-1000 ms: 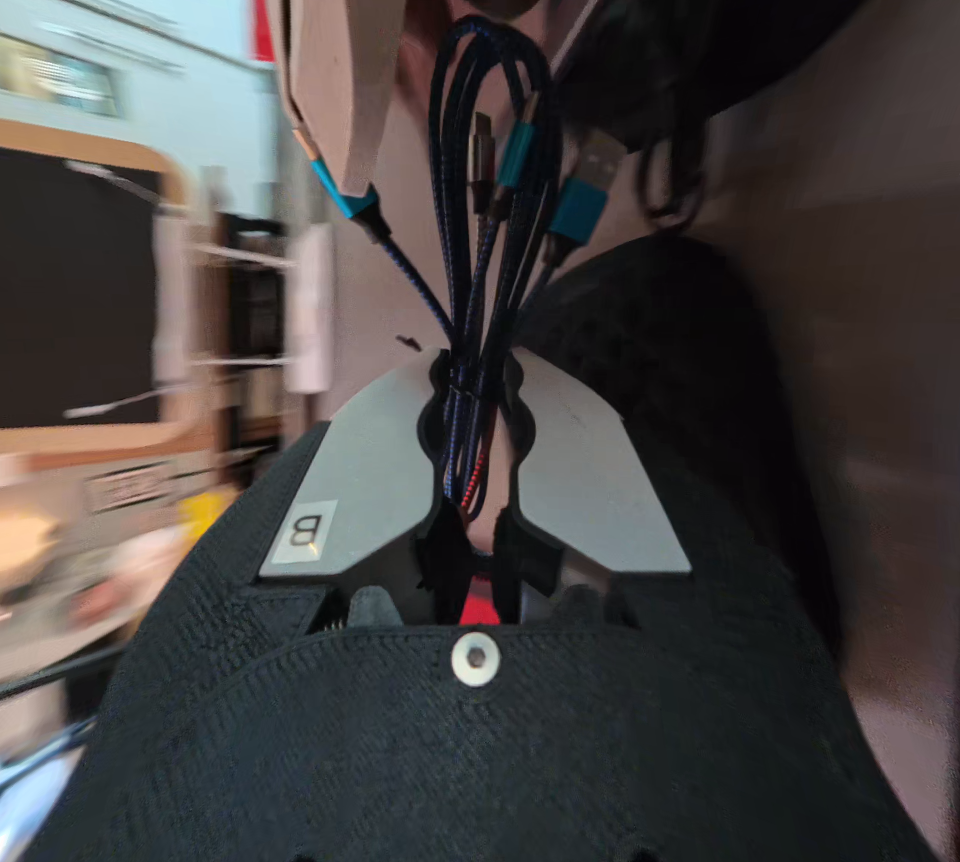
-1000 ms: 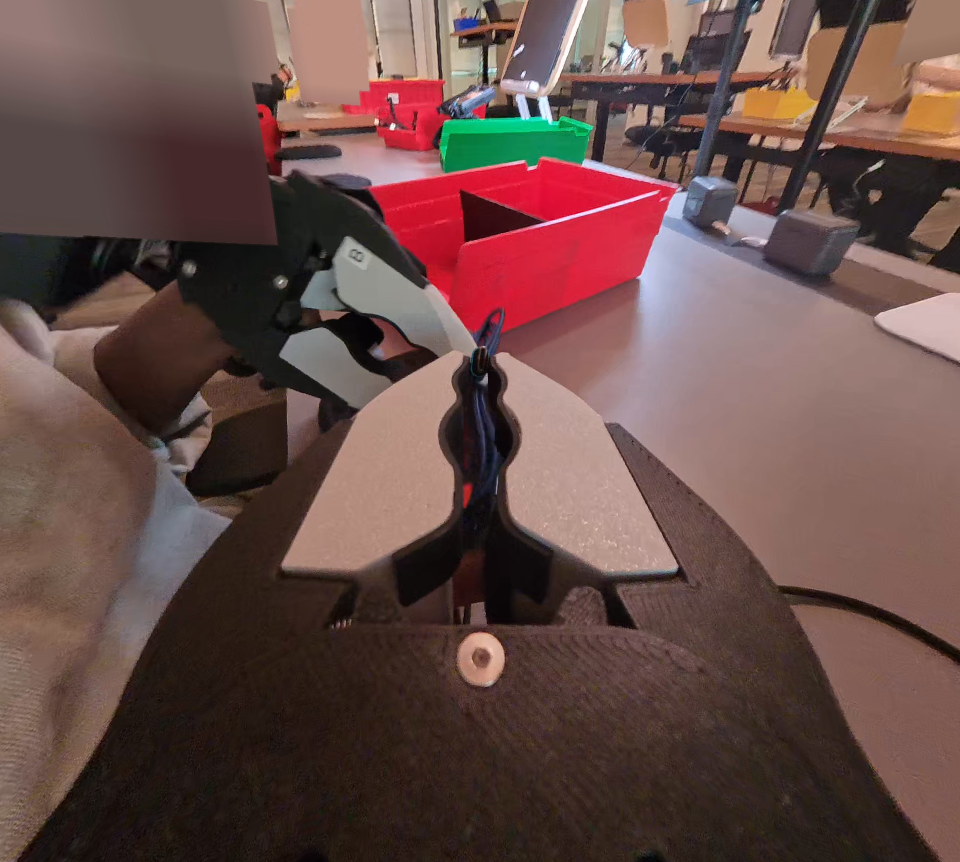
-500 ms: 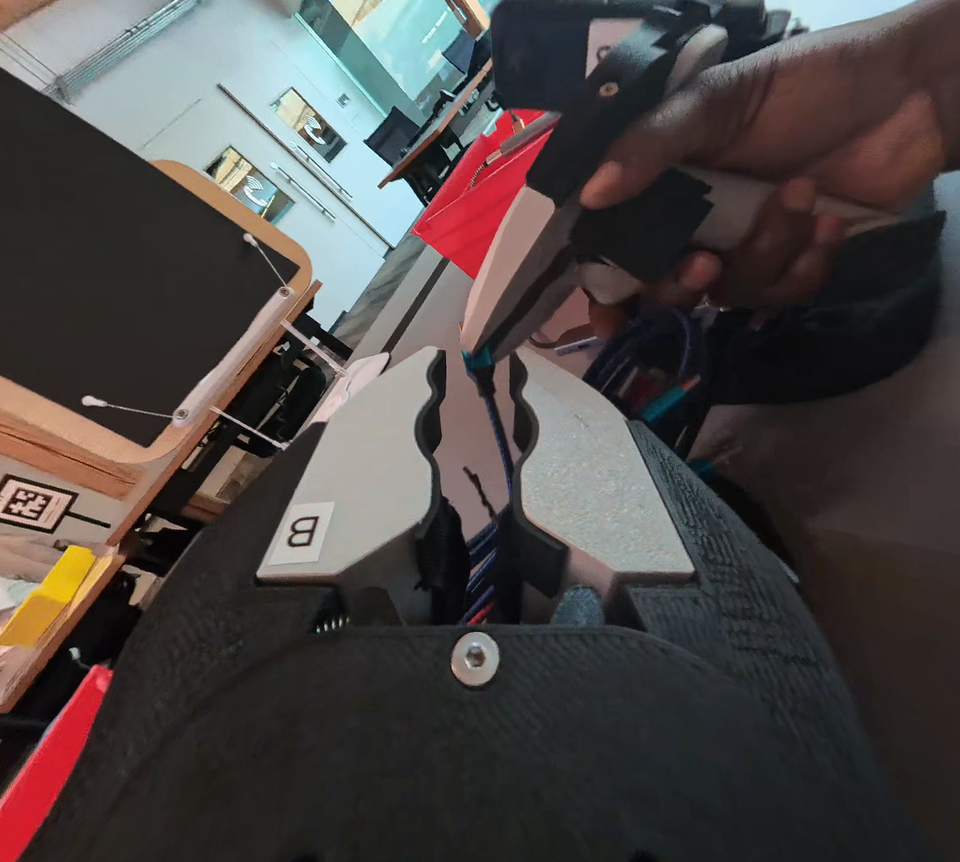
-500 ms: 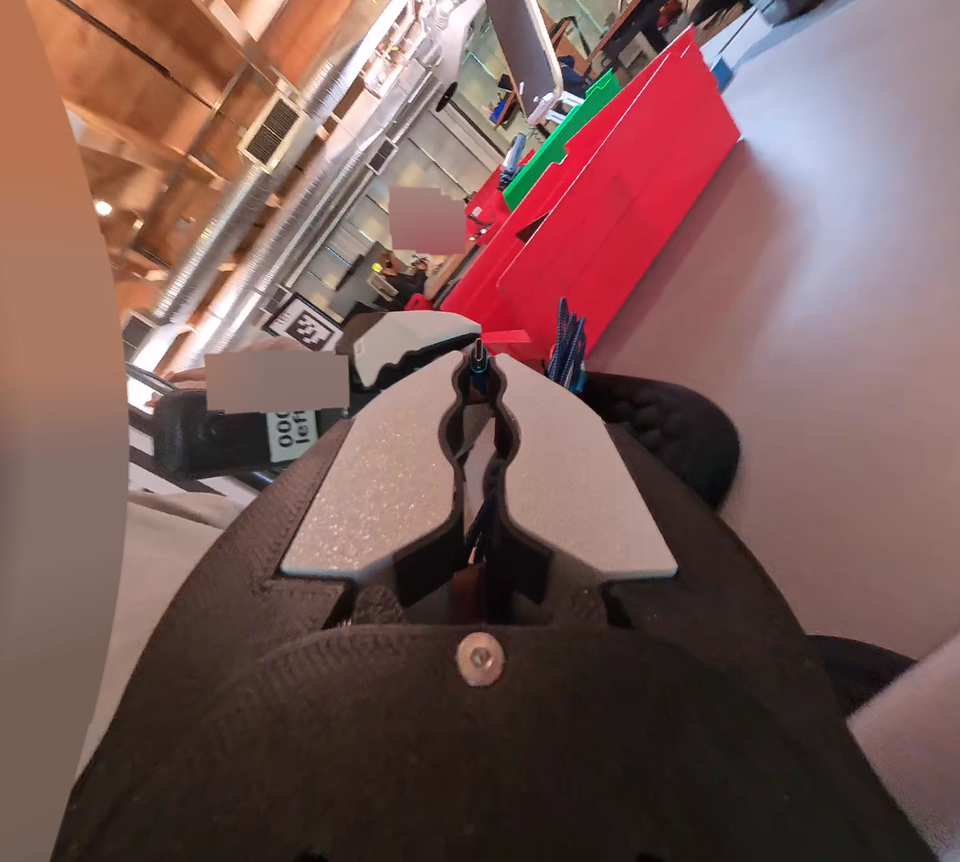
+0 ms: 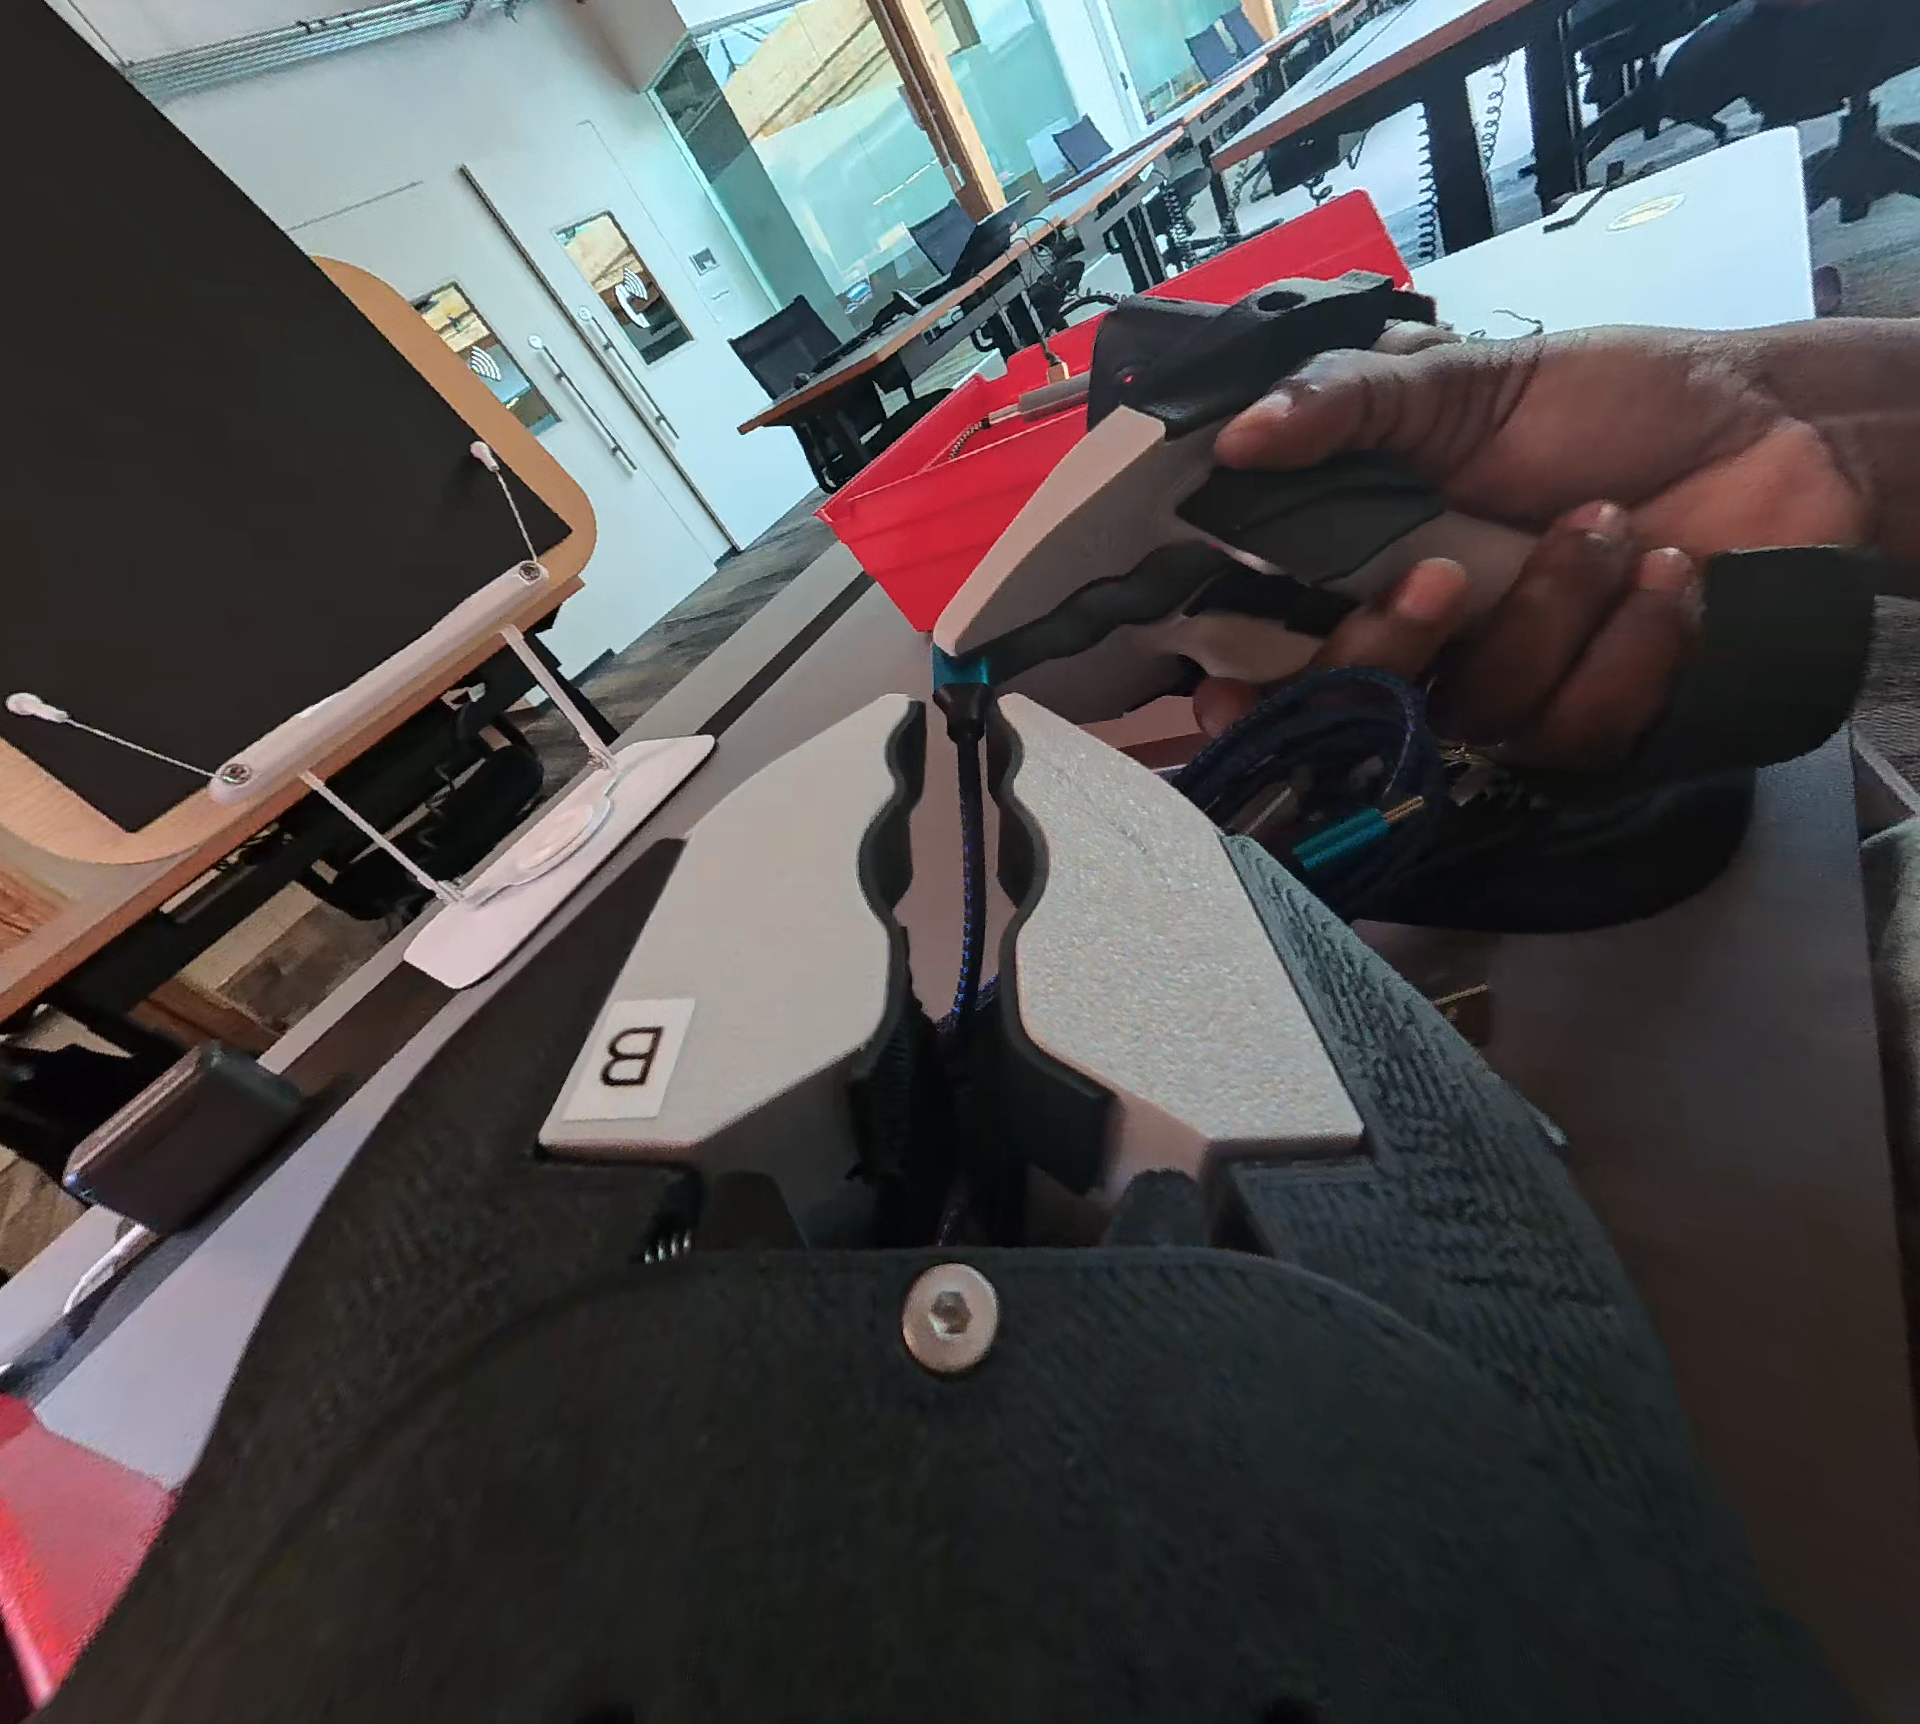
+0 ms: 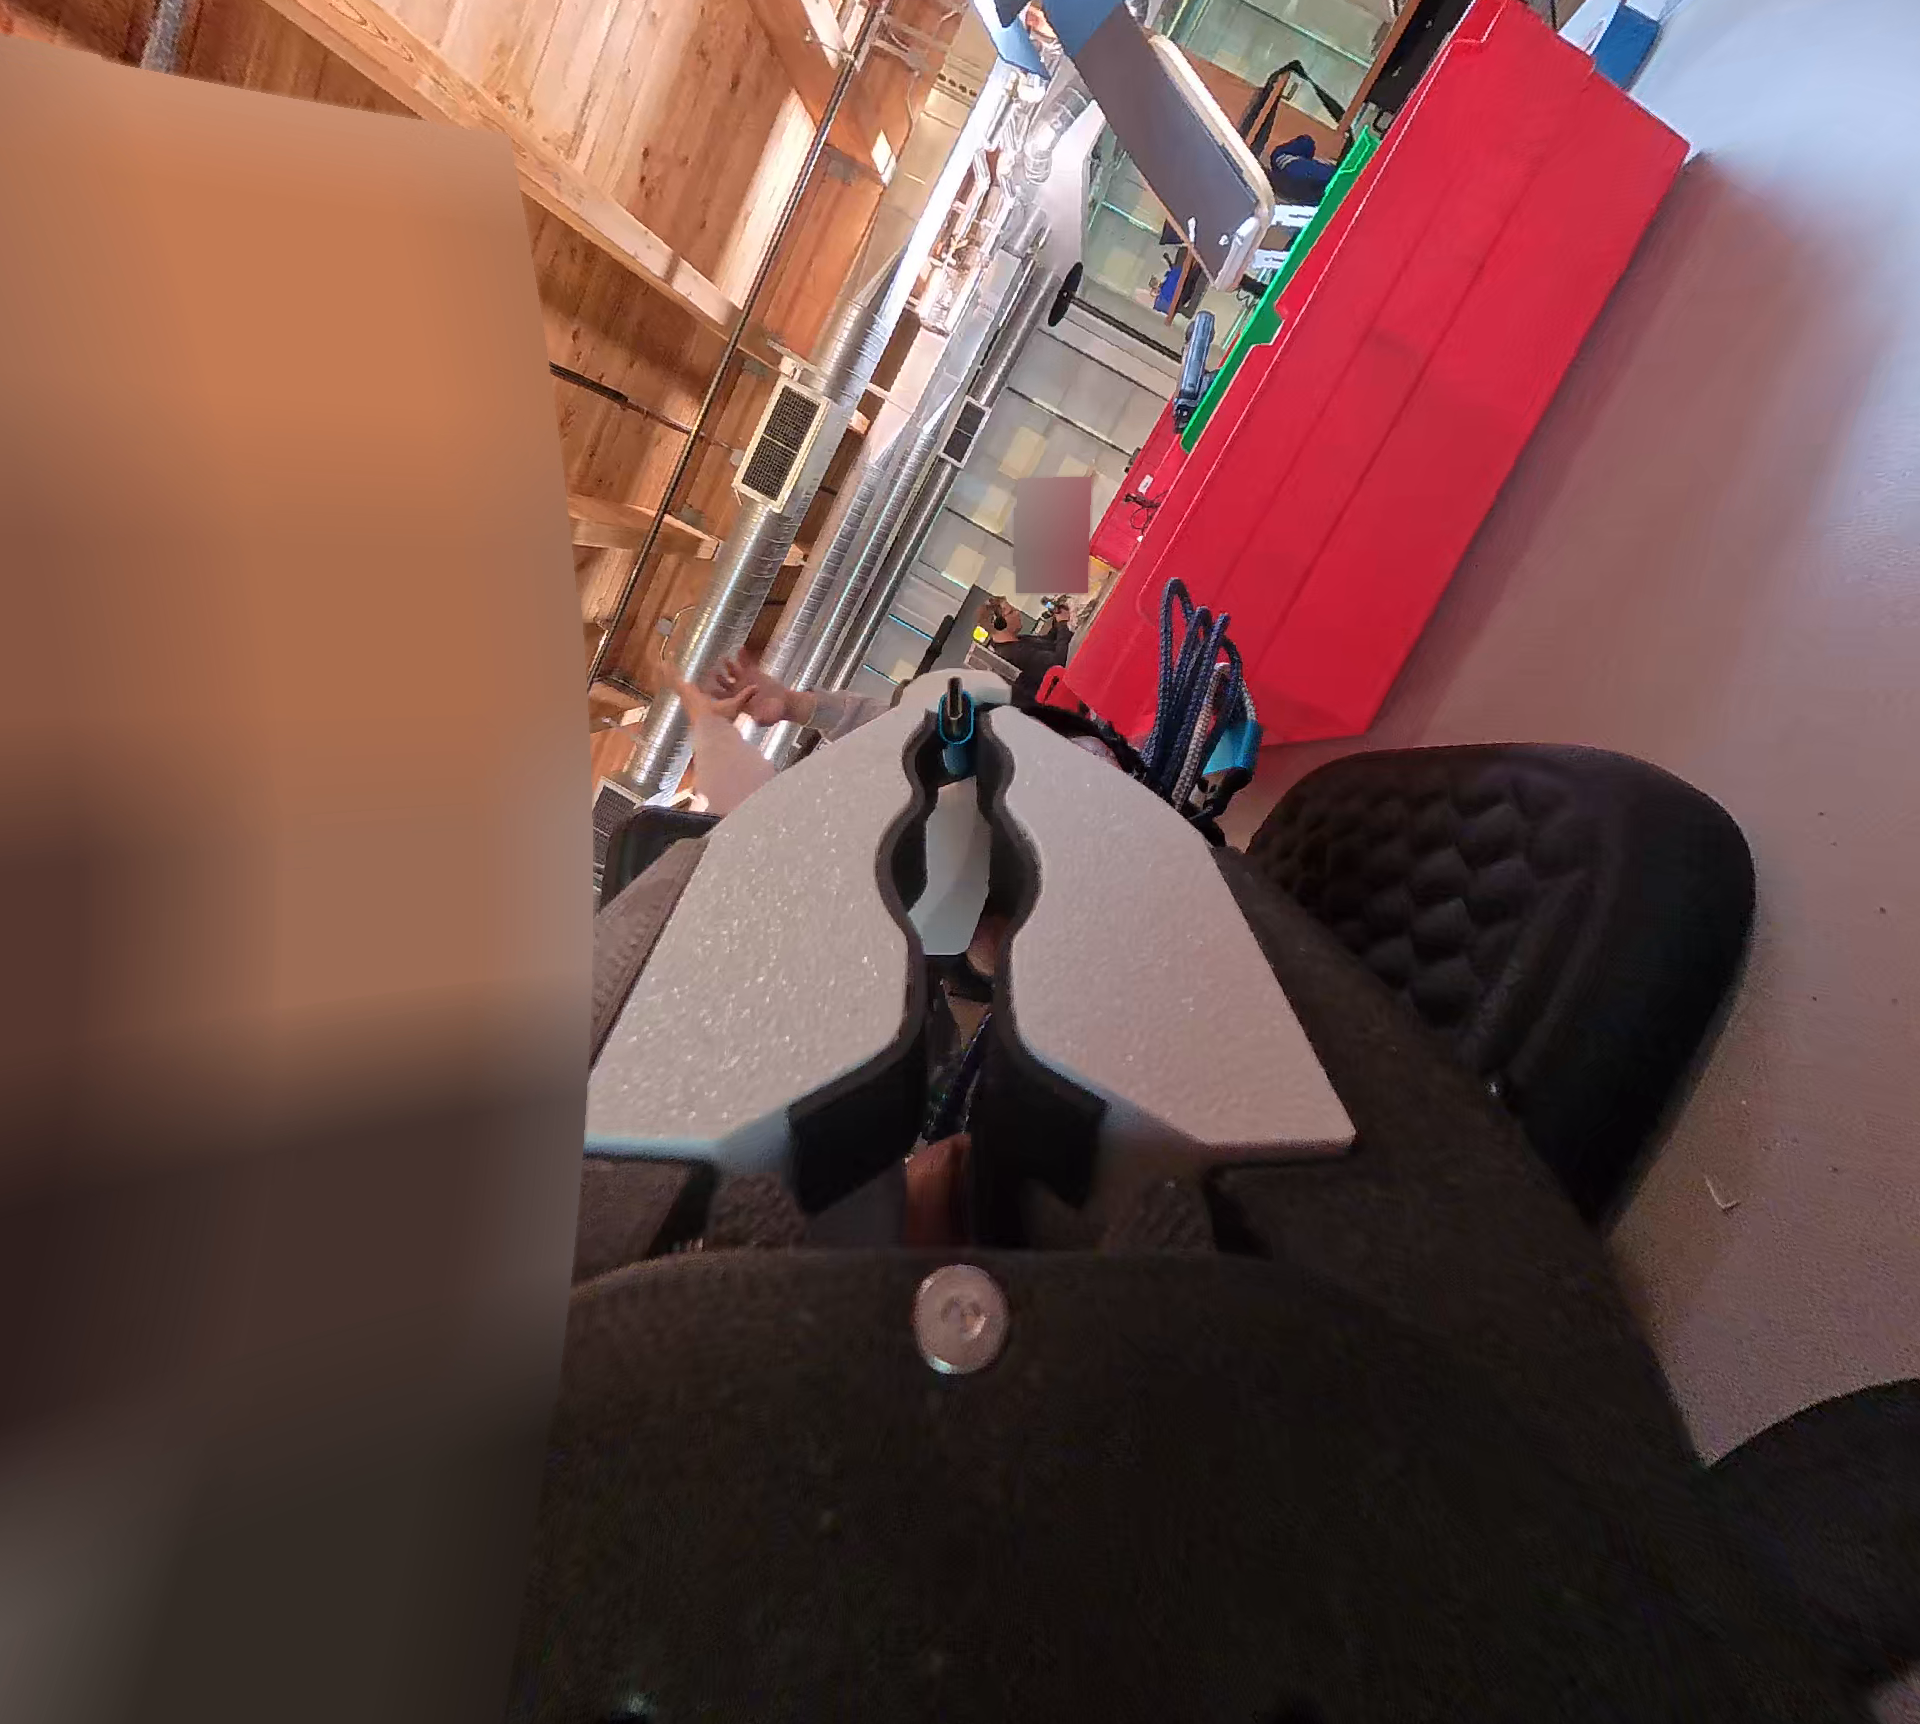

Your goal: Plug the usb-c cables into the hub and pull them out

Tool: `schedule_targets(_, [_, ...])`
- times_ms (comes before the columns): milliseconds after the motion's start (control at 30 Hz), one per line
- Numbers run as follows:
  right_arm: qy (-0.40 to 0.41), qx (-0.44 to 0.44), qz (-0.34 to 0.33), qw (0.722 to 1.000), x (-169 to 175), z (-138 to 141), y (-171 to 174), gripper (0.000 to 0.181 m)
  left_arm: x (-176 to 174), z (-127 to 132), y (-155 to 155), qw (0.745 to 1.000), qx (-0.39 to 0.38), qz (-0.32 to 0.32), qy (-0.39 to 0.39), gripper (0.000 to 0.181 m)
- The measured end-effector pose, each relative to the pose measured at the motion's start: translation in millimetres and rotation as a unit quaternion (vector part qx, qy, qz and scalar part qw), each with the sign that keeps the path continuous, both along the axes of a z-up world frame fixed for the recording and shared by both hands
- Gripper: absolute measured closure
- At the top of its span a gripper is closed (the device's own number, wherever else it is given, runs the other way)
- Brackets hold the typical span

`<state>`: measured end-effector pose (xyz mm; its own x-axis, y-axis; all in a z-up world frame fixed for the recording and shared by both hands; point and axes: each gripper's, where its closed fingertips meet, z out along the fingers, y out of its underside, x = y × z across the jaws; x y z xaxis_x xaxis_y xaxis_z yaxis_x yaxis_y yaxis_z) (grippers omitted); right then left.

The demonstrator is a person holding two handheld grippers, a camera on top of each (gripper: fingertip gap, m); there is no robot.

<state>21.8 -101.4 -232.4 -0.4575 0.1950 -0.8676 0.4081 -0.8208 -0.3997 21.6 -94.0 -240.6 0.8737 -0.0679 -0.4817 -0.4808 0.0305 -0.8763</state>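
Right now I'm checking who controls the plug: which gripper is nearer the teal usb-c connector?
Right. The right gripper pinches the teal usb-c connector at its tips; the left gripper sits just below, around its dark braided cable.

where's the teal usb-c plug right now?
In the right wrist view, the teal USB-C plug is pinched at the tips of the right gripper; in the left wrist view it sits just above the left gripper, whose jaws flank its braided cable.

We see a blue braided usb-c cable [image 5: 971, 885] stretched taut, its teal plug [image 6: 956, 732] pointing forward; spare cables [image 5: 1351, 801] lie bundled nearby.
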Motion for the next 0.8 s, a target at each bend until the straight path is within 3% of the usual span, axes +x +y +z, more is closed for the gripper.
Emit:
schedule_targets(467, [-0.011, -0.005, -0.004, 1.0, -2.3, -4.5, -4.2, 0.176, 2.9, 2.8, -0.7, 0.999, 0.012, -0.022, -0.041, 0.172])
schedule_targets(800, [-0.012, -0.031, 0.004, 0.999, -2.5, -3.2, -5.2, 0.175, 0.7, -0.5, -0.7, 1.0, 0.007, -0.009, -0.005, 0.169])
